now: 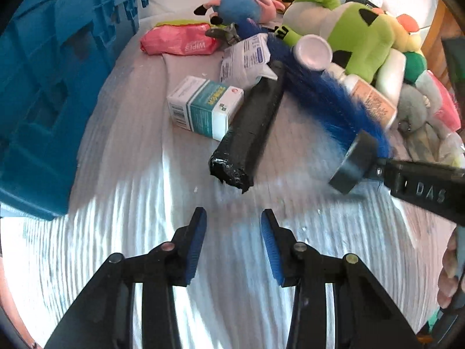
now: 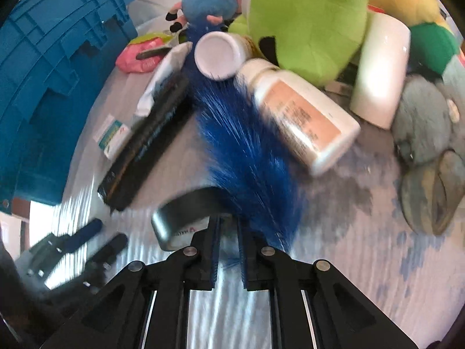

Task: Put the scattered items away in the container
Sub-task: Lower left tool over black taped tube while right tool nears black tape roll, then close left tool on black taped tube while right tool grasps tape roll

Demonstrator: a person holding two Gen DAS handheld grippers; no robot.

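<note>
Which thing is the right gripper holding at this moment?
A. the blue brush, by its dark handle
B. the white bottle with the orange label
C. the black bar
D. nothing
A: the right gripper is shut on the dark handle of the blue brush, while the black bar and the white bottle lie free on the cloth.

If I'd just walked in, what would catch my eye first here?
Probably the bright blue bristly brush sweeping across the middle of the bed, its dark handle pinched in the right gripper. Behind it sits a lime-green plush toy atop a heap of toys and bottles, and a big blue crate stands at the left.
</note>
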